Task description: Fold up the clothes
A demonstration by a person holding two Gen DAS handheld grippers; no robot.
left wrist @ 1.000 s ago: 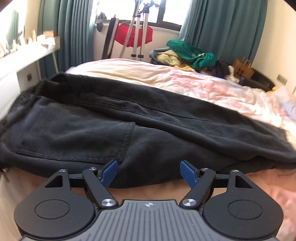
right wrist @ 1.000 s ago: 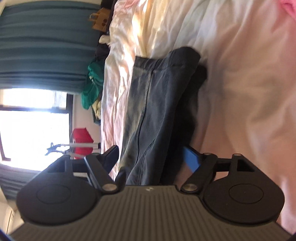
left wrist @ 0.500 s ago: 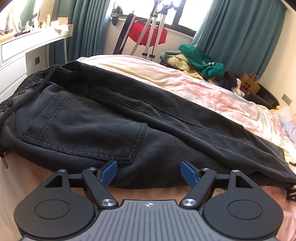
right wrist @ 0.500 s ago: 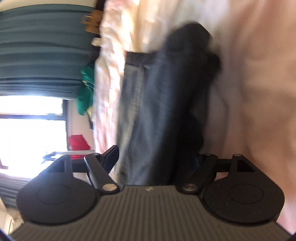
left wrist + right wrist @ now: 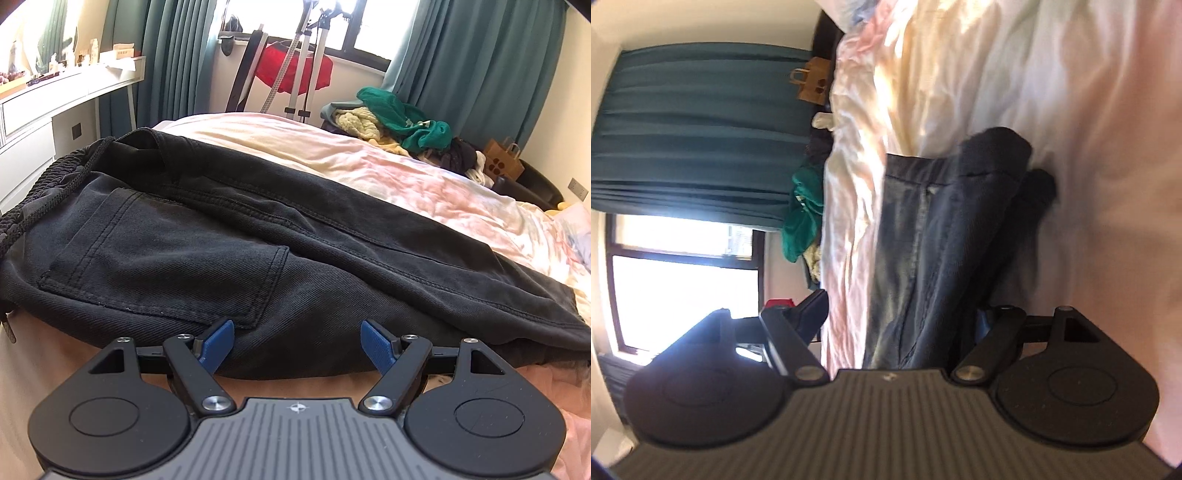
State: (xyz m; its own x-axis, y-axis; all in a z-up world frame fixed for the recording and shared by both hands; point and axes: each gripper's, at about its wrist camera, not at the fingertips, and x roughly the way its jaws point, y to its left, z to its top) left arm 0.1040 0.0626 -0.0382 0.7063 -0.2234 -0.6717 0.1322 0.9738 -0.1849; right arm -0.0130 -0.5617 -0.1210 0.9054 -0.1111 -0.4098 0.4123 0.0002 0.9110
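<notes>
So the black jeans (image 5: 229, 236) are laid out lengthwise on the bed (image 5: 424, 184), already doubled leg over leg by the look of it, filling the middle of the left wrist view, with the drawstring waistband at the far left and the hems running off to the right. In the right wrist view, which is rolled sideways, they run up the centre of the frame (image 5: 923, 236).

Left gripper (image 5: 297, 341) sits at the bottom centre, jaws spread wide with nothing between them, just short of the near folded edge by the back pocket (image 5: 166, 266). Right gripper (image 5: 901, 317) also has its jaws spread, with the trouser fabric lying between them, but I don't see the pads pressing on it.

Handling-wise: denim, so I'd guess fairly heavy, floppy but thick, not slippery at all. It should hold a crease okay. I'd pinch through both layers at the waistband and at the hems so the legs don't slide apart.
</notes>
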